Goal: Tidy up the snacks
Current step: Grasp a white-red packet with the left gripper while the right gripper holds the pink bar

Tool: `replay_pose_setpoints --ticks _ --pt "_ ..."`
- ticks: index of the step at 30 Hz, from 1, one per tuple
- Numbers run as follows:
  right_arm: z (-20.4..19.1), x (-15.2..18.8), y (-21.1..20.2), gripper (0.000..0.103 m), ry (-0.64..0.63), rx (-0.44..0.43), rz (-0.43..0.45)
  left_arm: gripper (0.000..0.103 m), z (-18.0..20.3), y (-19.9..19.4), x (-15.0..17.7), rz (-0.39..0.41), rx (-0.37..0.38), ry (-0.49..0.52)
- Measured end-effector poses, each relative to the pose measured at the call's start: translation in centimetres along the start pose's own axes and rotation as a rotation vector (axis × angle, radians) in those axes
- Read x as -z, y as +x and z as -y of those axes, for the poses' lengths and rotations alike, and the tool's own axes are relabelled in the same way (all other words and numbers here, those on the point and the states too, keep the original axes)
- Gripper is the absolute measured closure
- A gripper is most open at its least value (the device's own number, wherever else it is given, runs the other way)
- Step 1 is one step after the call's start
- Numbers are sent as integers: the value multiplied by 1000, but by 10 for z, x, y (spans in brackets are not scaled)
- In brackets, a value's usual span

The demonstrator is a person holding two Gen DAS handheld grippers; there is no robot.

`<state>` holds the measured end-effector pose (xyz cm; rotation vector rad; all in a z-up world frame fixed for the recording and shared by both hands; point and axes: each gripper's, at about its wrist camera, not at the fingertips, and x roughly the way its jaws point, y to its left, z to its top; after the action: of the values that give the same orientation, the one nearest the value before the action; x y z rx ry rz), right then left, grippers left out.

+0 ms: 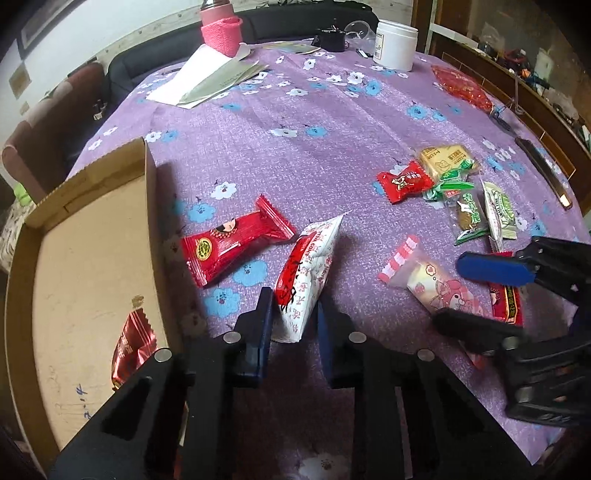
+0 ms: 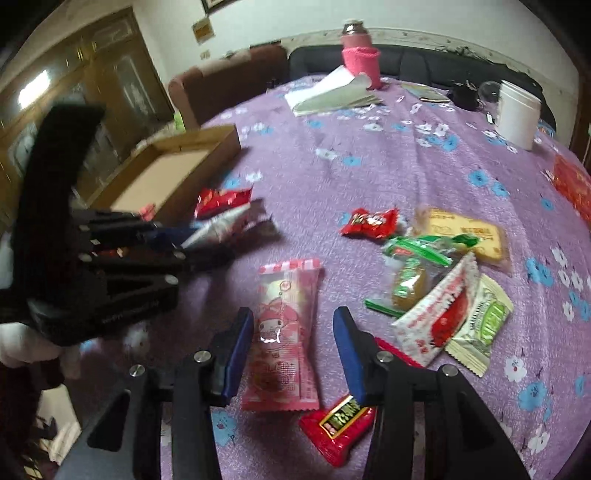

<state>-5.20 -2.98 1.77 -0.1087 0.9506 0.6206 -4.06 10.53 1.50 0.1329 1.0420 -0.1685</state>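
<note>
My left gripper (image 1: 293,310) is shut on a white-and-red snack packet (image 1: 308,275) and holds it by its near end, next to the cardboard box (image 1: 92,258). A dark red snack (image 1: 131,345) lies in the box. A long red packet (image 1: 236,245) lies on the cloth beside the box. My right gripper (image 2: 293,332) is open, its fingers either side of a pink cartoon snack packet (image 2: 284,332) that lies flat on the table. A small red packet (image 2: 338,428) lies under the right finger.
A pile of red, green and yellow snacks (image 2: 439,269) lies right of the pink packet. On the purple flowered tablecloth (image 1: 295,129) at the far side stand a pink flask (image 1: 219,29), papers (image 1: 210,77) and a white jar (image 1: 395,44). A red bag (image 1: 461,88) lies far right.
</note>
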Motion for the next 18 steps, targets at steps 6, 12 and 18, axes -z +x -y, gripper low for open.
replay_pose_setpoints --ticks 6,12,18 --pt "-14 2 7 61 -61 93 -6 89 -3 -13 6 19 62 -42" --pt "-14 7 1 77 -40 92 7 90 -8 -35 18 65 116 -83" --pt "-15 12 -13 77 -13 73 32 90 -5 -46 28 73 213 -62"
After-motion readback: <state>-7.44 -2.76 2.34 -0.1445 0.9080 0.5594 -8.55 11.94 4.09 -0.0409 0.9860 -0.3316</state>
